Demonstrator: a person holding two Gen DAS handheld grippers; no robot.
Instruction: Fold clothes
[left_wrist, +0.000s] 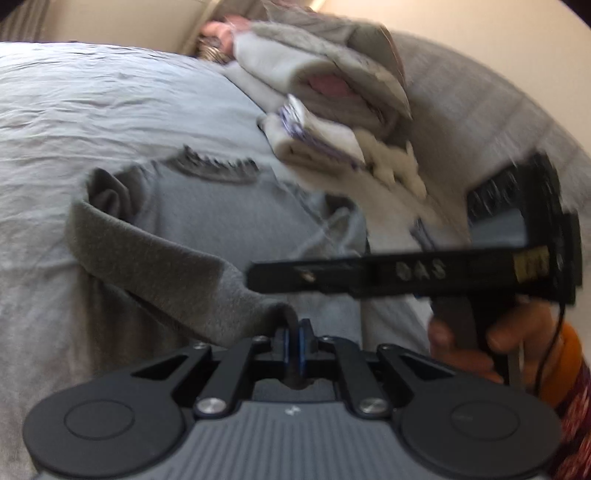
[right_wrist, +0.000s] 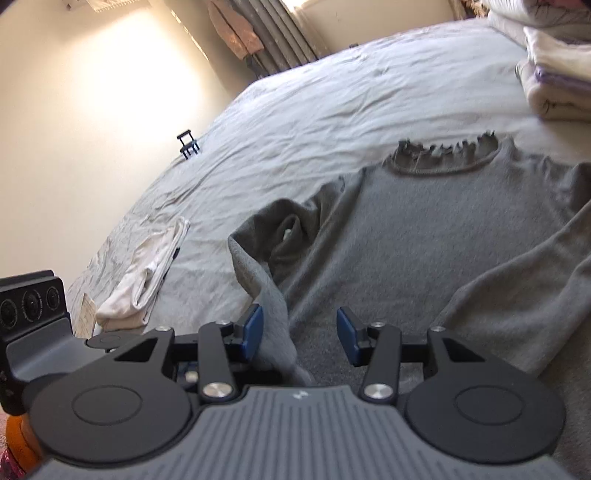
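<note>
A sweater (right_wrist: 424, 236) lay spread flat on the bed (right_wrist: 314, 107), its collar (right_wrist: 443, 157) toward the far edge; one sleeve (right_wrist: 258, 266) ran back from the shoulder to the near edge. A folded cloth (right_wrist: 147, 280) lay left of the sweater, near the bed's left edge; a stack of folded laundry (right_wrist: 554, 66) sat at the far right corner, behind the sweater.

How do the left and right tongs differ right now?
Left tongs are shut on the grey sleeve; right tongs stand open, sleeve cloth lying between the pads unpinched. The left view is blurred, the right sharp. Both have blue pads and sit over the same sweater.
</note>
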